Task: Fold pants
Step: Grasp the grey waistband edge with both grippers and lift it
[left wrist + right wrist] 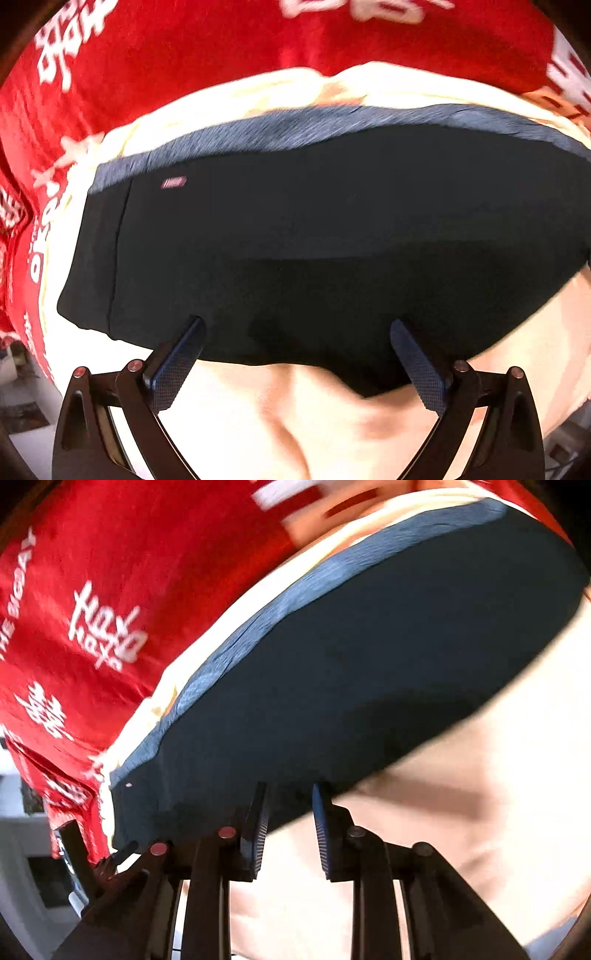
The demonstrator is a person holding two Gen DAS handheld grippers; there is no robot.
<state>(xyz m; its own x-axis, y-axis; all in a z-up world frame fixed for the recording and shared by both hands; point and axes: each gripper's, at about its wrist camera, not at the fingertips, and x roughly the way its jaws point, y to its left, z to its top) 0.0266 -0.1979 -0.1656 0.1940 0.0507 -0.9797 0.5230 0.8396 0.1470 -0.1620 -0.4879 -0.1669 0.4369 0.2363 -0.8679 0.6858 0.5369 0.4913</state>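
Red printed cloth (166, 74) is covering the far side; nearer me a cream sheet (332, 424) is lying under the dark pants (314, 240), which are resting flat, waistband (295, 125) away from me. I am holding my left gripper (297, 328) wide at the near edge, gripping nothing. My right gripper (290, 794) is standing narrower, also gripping nothing, at the pants' near hem. Judging this as pre-grasp for a fold: next I am needing both to pinch the edge.
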